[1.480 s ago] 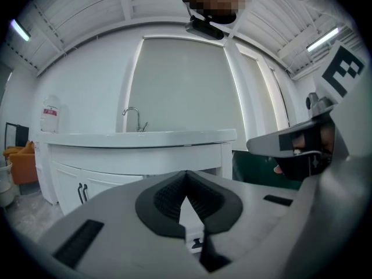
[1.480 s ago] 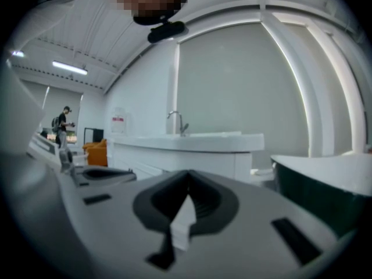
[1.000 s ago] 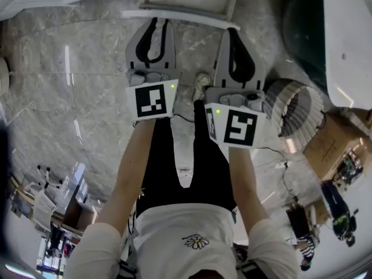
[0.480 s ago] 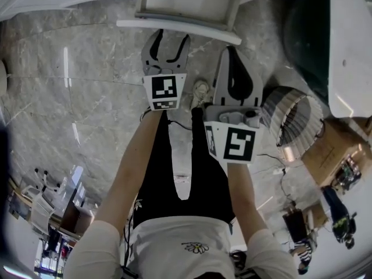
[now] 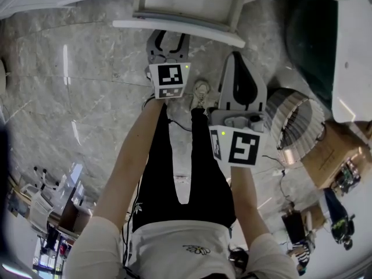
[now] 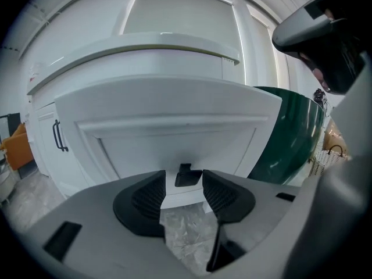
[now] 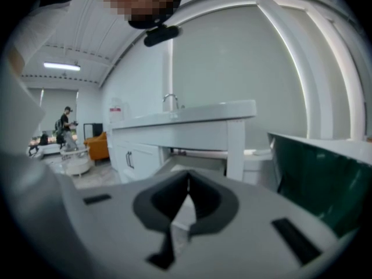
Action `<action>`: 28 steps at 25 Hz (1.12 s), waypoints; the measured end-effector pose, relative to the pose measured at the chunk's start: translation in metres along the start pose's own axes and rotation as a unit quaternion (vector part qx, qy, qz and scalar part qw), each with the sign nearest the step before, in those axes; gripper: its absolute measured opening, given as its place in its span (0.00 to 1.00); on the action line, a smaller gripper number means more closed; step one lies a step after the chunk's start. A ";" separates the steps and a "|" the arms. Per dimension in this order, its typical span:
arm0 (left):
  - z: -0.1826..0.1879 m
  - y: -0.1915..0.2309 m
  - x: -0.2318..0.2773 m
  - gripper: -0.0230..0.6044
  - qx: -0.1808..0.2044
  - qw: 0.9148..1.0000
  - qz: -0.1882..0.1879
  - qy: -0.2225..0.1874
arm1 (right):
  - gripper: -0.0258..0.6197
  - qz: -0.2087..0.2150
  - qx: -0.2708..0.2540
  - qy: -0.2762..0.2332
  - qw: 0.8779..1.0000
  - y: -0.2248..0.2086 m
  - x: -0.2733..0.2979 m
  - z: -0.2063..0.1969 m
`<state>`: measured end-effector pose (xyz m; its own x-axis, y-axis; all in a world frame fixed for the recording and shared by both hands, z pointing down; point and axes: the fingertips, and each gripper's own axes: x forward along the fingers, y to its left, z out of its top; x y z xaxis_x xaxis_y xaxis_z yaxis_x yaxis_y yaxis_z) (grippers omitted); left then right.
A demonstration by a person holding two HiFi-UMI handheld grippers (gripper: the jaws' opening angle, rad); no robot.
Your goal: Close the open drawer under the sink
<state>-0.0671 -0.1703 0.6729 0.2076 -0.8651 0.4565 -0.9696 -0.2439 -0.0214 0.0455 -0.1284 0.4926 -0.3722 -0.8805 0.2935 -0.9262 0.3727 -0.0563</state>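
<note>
Lowered since a moment ago, the left claw (image 5: 170, 37), jaws just narrowed yet apart and empty, faces the open drawer (image 5: 186, 2) directly ahead, right claw (image 5: 239, 60) shut alongside; pushing off-centre could skew and jam it.

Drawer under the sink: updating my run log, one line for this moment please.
drawer: open | left gripper: fingers apart, just been closing, nothing between them, handle ahead | right gripper: shut, empty
</note>
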 end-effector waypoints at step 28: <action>0.045 0.001 -0.011 0.25 -0.020 0.999 -0.041 -0.013 | 0.08 -0.002 -0.010 0.020 1.000 -0.005 -0.002 0.001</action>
<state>-0.0647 -0.1812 0.6277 0.2891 -0.8539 0.4327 -0.9535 -0.2973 0.0504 0.0511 -0.1288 0.4913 -0.3645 -0.8699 0.3322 -0.9266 0.3743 -0.0363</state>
